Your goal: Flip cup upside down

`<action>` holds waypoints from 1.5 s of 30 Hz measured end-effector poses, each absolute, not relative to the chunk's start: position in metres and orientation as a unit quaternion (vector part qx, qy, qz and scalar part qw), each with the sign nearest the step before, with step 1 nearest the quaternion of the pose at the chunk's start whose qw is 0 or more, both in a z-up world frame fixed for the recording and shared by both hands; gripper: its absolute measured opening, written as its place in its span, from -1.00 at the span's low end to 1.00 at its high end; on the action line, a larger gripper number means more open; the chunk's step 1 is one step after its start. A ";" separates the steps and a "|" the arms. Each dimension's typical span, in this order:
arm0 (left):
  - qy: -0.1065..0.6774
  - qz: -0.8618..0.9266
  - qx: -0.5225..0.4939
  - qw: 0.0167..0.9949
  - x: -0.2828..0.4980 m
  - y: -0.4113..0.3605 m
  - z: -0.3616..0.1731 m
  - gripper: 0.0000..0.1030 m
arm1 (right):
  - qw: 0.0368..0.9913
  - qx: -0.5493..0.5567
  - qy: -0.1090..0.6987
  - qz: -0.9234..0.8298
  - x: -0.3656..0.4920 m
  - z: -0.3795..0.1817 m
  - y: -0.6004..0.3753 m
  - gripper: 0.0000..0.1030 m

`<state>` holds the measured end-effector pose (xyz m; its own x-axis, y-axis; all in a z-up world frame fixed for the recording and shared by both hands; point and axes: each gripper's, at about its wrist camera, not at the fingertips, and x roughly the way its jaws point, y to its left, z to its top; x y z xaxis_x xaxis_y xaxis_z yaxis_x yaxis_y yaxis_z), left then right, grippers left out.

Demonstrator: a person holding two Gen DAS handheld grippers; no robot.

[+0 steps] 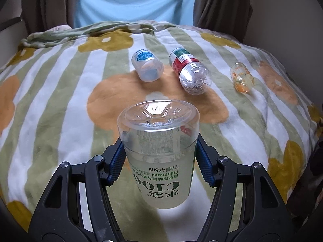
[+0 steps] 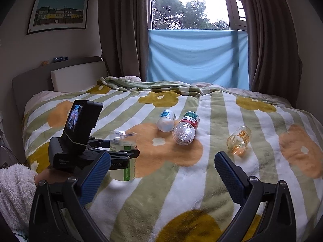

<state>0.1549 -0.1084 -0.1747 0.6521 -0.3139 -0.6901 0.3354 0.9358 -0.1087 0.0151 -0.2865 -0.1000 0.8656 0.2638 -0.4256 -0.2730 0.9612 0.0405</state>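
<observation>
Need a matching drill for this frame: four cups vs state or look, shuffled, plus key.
1. green-label cup
2. blue-label cup
3. red-label cup
4. orange cup

A. lying farthest right on the blanket
B. held base-up in the left claw
C. lying in the middle of the row
D. lying leftmost in the row

Pairs: 1-B, 2-D, 3-C, 4-A

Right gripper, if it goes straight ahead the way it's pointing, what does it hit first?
Likely the clear bottle lying near the middle of the blanket; the open right gripper has only bedding before it, though depth is uncertain.
</observation>
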 end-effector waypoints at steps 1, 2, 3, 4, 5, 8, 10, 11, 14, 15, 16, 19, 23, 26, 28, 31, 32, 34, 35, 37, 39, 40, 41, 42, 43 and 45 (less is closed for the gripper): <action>0.381 -0.180 0.012 0.907 0.153 -0.107 -0.174 0.17 | 0.966 -0.012 0.219 0.139 0.015 -0.100 -0.285 1.00; 0.386 -0.181 0.008 0.905 0.150 -0.106 -0.173 0.17 | 0.966 -0.012 0.219 0.138 0.016 -0.099 -0.284 1.00; 0.392 -0.186 0.000 0.901 0.148 -0.104 -0.173 0.17 | 0.966 -0.012 0.220 0.138 0.016 -0.099 -0.283 1.00; 0.398 -0.187 -0.007 0.898 0.146 -0.102 -0.173 0.17 | 0.965 -0.012 0.222 0.137 0.016 -0.099 -0.283 1.00; 0.400 -0.183 -0.008 0.898 0.143 -0.101 -0.172 0.17 | 0.965 -0.012 0.224 0.134 0.016 -0.100 -0.282 1.00; 0.396 -0.181 0.001 0.900 0.136 -0.102 -0.172 0.17 | 0.965 -0.002 0.228 0.128 0.015 -0.100 -0.284 1.00; 0.398 -0.181 0.008 0.900 0.134 -0.104 -0.173 0.17 | 0.965 0.009 0.230 0.126 0.014 -0.101 -0.286 1.00; 0.398 -0.180 0.011 0.900 0.134 -0.105 -0.173 0.17 | 0.965 0.012 0.230 0.125 0.014 -0.100 -0.286 1.00; 0.386 -0.181 0.013 0.904 0.130 -0.107 -0.169 0.19 | 0.965 0.015 0.232 0.121 0.013 -0.100 -0.286 1.00; 0.381 -0.181 0.014 0.907 0.128 -0.107 -0.167 0.35 | 0.965 0.015 0.232 0.120 0.013 -0.100 -0.286 1.00; 0.376 -0.175 0.018 0.910 0.127 -0.107 -0.165 0.72 | 0.965 0.015 0.232 0.121 0.013 -0.100 -0.286 1.00; 0.351 -0.163 0.030 0.922 0.119 -0.107 -0.157 1.00 | 0.965 0.015 0.231 0.119 0.013 -0.099 -0.285 1.00; 0.343 -0.165 0.036 0.924 0.115 -0.106 -0.147 1.00 | 0.966 0.021 0.232 0.117 0.013 -0.097 -0.284 0.99; 0.334 -0.166 0.033 0.927 0.111 -0.102 -0.138 1.00 | 0.966 0.023 0.232 0.116 0.014 -0.094 -0.282 1.00; 0.328 -0.167 0.030 0.929 0.107 -0.098 -0.130 1.00 | 0.966 0.020 0.230 0.114 0.014 -0.090 -0.280 1.00; 0.310 -0.166 0.025 0.936 0.098 -0.089 -0.110 1.00 | 0.969 0.014 0.224 0.108 0.014 -0.080 -0.277 0.99; 0.302 -0.165 0.022 0.939 0.095 -0.085 -0.102 1.00 | 0.970 0.013 0.221 0.104 0.014 -0.075 -0.276 0.99; 0.282 -0.163 0.017 0.945 0.087 -0.076 -0.080 1.00 | 0.973 0.009 0.211 0.091 0.013 -0.062 -0.274 0.99; 0.269 -0.160 0.016 0.950 0.082 -0.072 -0.068 1.00 | 0.975 0.006 0.205 0.082 0.012 -0.055 -0.273 0.99; 0.233 -0.153 0.016 0.960 0.068 -0.060 -0.041 1.00 | 0.980 0.003 0.187 0.064 0.008 -0.039 -0.271 0.99; 0.204 -0.145 0.018 0.968 0.057 -0.051 -0.021 1.00 | 0.984 0.007 0.171 0.044 0.005 -0.023 -0.270 0.99; 0.193 -0.140 0.019 0.971 0.052 -0.046 -0.013 1.00 | 0.985 0.012 0.165 0.038 0.005 -0.017 -0.270 0.99; 0.185 -0.135 0.020 0.973 0.048 -0.042 -0.008 1.00 | 0.987 0.015 0.159 0.030 0.004 -0.011 -0.270 0.99; 0.178 -0.130 0.020 0.975 0.044 -0.037 -0.004 1.00 | 0.988 0.013 0.151 0.018 0.002 -0.006 -0.269 0.99; 0.174 -0.125 0.019 0.977 0.041 -0.034 -0.002 1.00 | 0.989 0.005 0.145 0.005 0.001 -0.003 -0.266 0.99; 0.164 -0.118 0.015 0.979 0.033 -0.025 -0.001 1.00 | 0.990 -0.011 0.136 -0.015 -0.001 0.001 -0.259 0.99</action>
<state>0.0334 -0.0249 -0.0010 0.9184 -0.2254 -0.3252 0.2350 0.9719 -0.0098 -0.0009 -0.2592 0.0007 0.9623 -0.0330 -0.2700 0.0269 0.9993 -0.0262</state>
